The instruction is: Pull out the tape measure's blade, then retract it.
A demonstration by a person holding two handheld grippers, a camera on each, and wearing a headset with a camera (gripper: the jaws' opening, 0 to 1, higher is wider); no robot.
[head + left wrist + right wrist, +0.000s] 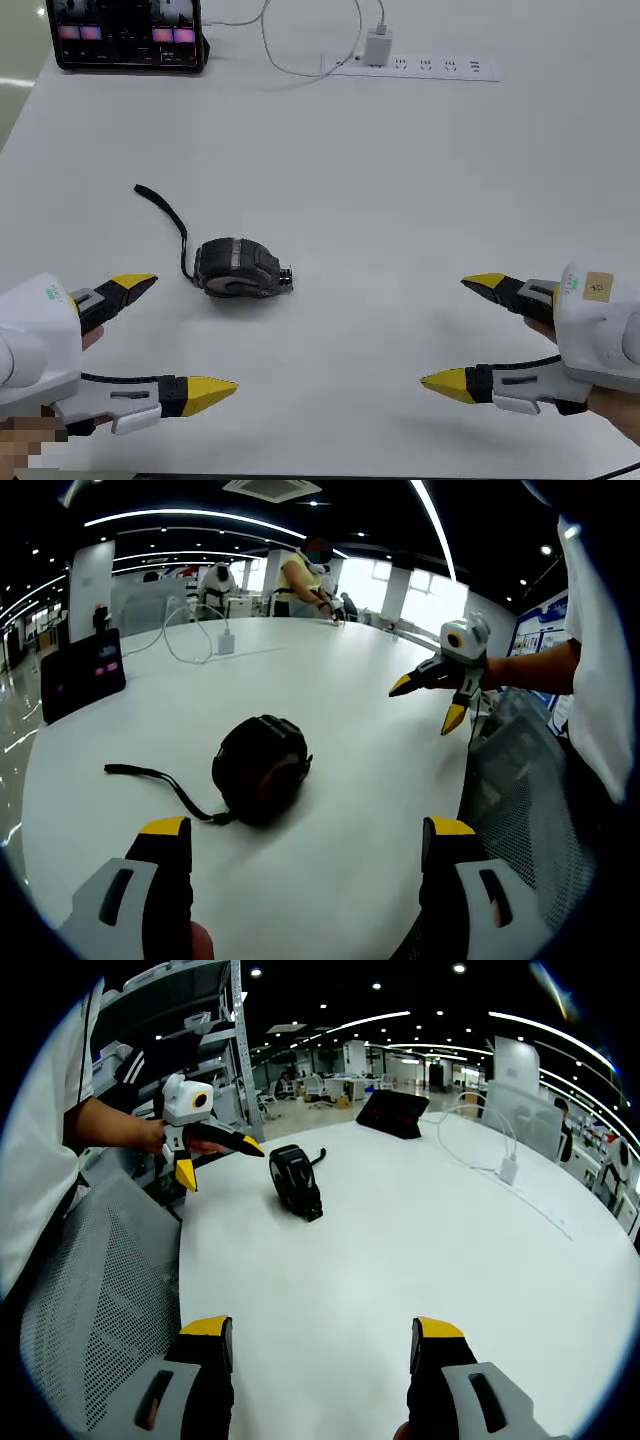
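Now the black tape measure (241, 268) lies on the white tabletop (400, 180), blade wound in. Near it, the left hand-held gripper (195, 332) hovers with jaws spread, empty; the right hand-held gripper (442, 330), well apart from it, gapes likewise.

Open office; desks (330, 1086), strip lights (190, 514)

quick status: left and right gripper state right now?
Left gripper: open, holding nothing, tape measure lies ahead of it, untouched.
Right gripper: open, holding nothing.
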